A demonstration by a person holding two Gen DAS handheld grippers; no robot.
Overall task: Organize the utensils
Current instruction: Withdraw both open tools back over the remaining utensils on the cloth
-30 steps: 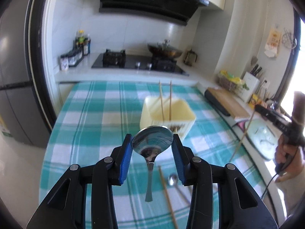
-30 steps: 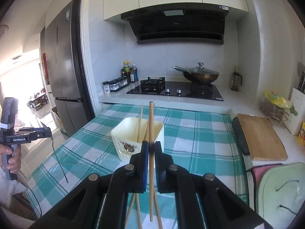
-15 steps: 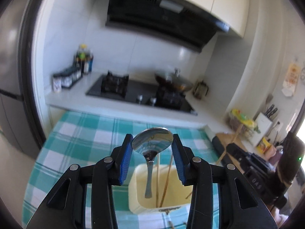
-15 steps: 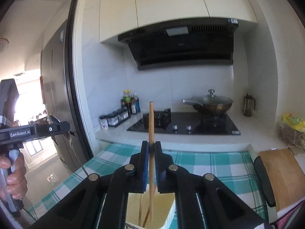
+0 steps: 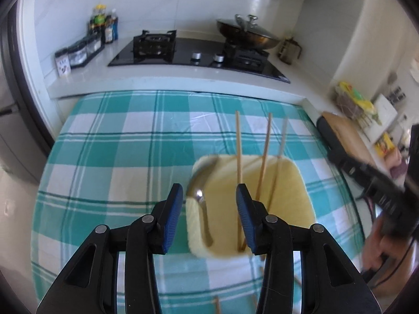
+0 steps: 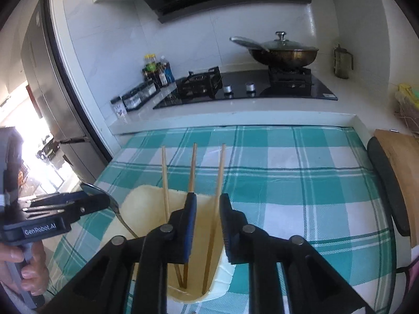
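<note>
Where the checked tablecloth (image 5: 110, 141) ran back to the white counter edge (image 5: 183, 83), open cloth lay left and behind the yellow holder (image 5: 296, 183). Stove (image 5: 199, 55) and wok (image 5: 248, 34) stood well apart. Three chopsticks (image 6: 193, 167) rose from the holder; spoon (image 5: 200, 185) leaned inside its left wall. Left gripper (image 5: 207, 204) gaped wide, empty. Right gripper (image 6: 208, 217) stood parted over the holder, clasping nothing, one chopstick loose between its jaws.

Surface cloth (image 5: 136, 141) was teal-and-white check with thin dark green lines. Rectangular plastic holder (image 5: 301, 191) was pale yellow. Three wooden chopsticks (image 6: 193, 167) were light tan. Metal spoon (image 5: 200, 183) was shiny silver. Left tongs (image 5: 207, 204) and right tongs (image 6: 207, 217) were black with blue pads (image 5: 174, 204).
</note>
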